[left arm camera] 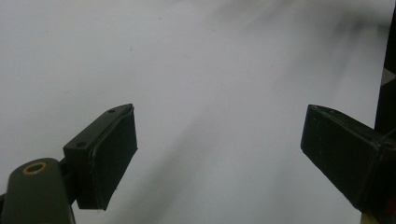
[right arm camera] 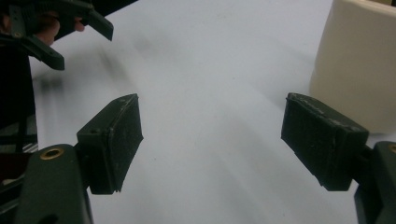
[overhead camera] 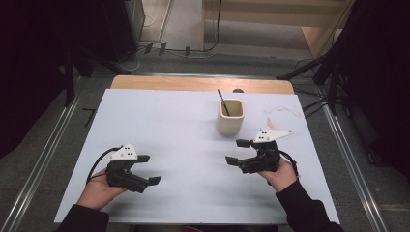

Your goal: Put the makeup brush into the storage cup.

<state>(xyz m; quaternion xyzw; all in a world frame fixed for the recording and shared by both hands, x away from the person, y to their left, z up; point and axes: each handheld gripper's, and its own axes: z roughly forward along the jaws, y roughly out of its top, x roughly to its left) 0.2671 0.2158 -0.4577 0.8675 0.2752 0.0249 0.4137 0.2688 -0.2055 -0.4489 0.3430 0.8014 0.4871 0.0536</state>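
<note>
A cream square cup [overhead camera: 229,117] stands at the back middle-right of the white table [overhead camera: 183,145], with a thin dark stick [overhead camera: 223,102] leaning out of it. My right gripper [overhead camera: 236,152] hovers just in front and right of the cup, open, nothing between its jaws. In the right gripper view the right gripper [right arm camera: 210,140] has the cup [right arm camera: 359,60] at its upper right. My left gripper [overhead camera: 149,169] is at the front left, open and empty. The left gripper [left arm camera: 219,149] looks onto bare white table.
Faint reddish stains [overhead camera: 283,112] mark the table's back right. A wooden strip [overhead camera: 203,84] runs along the far edge. Metal rails [overhead camera: 43,159] flank both sides, and dark stands and cables [overhead camera: 333,72] sit beyond the table. The left gripper [right arm camera: 60,28] shows far off in the right gripper view.
</note>
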